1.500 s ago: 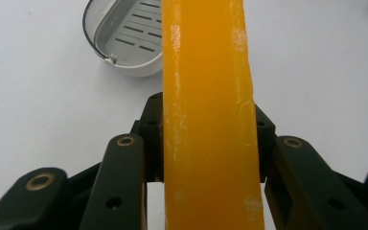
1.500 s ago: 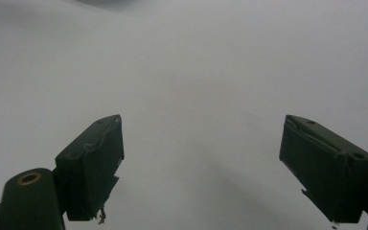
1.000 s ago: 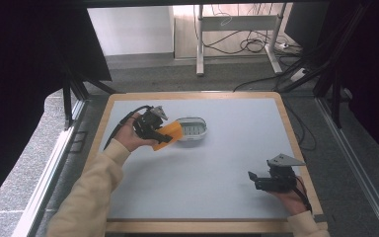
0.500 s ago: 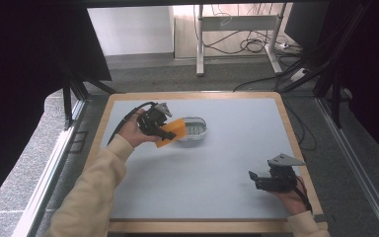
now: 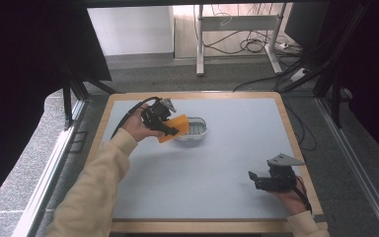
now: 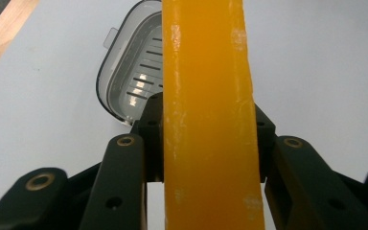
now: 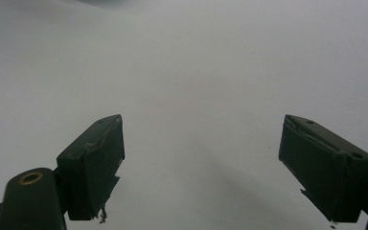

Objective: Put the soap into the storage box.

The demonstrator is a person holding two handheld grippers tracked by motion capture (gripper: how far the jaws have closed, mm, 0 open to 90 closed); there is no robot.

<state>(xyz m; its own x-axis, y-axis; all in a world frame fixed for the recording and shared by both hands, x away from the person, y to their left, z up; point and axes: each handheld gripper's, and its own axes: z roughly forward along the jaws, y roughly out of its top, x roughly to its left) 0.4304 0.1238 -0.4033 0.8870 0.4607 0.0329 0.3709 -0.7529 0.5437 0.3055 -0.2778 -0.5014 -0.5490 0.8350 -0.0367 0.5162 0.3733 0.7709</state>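
Orange sponge (image 6: 210, 120) clamped in the left gripper (image 5: 170, 127), above the near edge of a soap dish.

Left gripper holds the sponge edge-on over the white slotted dish (image 5: 194, 129) at the far left of the grey tabletop (image 5: 217, 168). Right gripper (image 7: 201, 163) rests near the front right corner, jaws wide apart, holding nothing.

Even, soft light falls on the pale table (image 5: 217, 173); surroundings left and right sink into near black; the orange slab (image 6: 208, 120) looms close and slightly blurred; glints mark the tray (image 6: 134, 81); the right gripper view looks dim, perhaps underexposed.
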